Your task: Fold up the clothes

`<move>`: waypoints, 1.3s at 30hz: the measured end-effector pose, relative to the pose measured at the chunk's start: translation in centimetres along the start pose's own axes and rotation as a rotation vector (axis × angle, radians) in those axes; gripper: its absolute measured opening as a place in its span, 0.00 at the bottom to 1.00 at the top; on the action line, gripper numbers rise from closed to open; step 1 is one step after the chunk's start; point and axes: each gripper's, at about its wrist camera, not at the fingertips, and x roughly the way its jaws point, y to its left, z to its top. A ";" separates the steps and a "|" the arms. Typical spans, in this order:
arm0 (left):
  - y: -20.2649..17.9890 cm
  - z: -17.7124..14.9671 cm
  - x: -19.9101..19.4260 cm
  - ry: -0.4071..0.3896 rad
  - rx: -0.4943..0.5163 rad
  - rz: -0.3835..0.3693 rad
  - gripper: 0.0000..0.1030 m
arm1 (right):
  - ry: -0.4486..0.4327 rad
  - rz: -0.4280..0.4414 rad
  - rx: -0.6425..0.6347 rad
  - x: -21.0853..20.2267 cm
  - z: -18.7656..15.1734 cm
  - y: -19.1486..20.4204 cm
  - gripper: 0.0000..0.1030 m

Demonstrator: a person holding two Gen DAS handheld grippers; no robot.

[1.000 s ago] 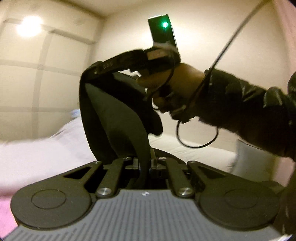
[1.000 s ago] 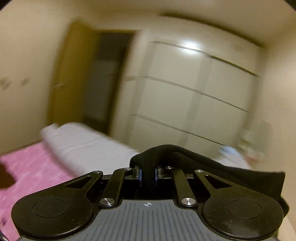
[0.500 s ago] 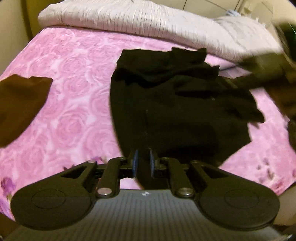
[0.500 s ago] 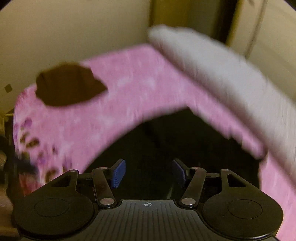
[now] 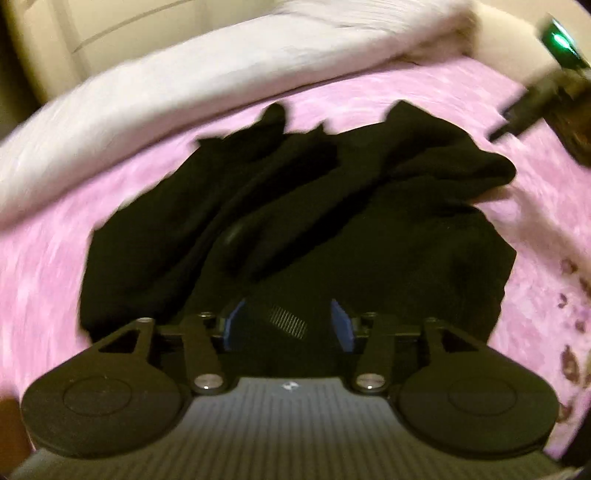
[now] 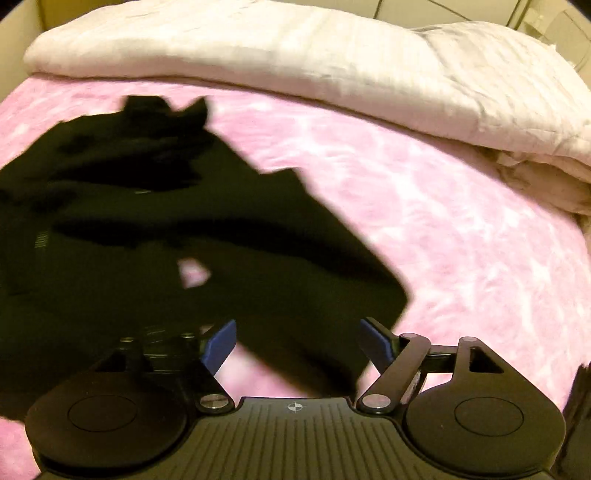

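Observation:
A black garment (image 5: 303, 206) lies crumpled on the pink rose-patterned bedsheet (image 5: 44, 258). My left gripper (image 5: 287, 324) is open just above the garment's near edge, holding nothing. In the right wrist view the same garment (image 6: 155, 229) spreads over the left half of the view. My right gripper (image 6: 298, 345) is open over its near right corner, holding nothing. The right gripper also shows at the top right of the left wrist view (image 5: 532, 99), blurred, with a green light.
A rolled white duvet (image 6: 295, 48) lies along the far side of the bed, also seen in the left wrist view (image 5: 207, 74). Cream wardrobe doors (image 5: 110, 22) stand behind it. Bare pink sheet (image 6: 461, 240) lies right of the garment.
Both grippers held the black garment up in the air, then lowered it onto the bed. The right gripper opened first, then the left. The garment now lies loose.

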 end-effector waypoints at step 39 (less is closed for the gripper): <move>-16.0 16.2 19.8 0.012 0.447 0.055 0.13 | 0.096 -0.195 -0.005 2.8 -5.6 -23.9 0.08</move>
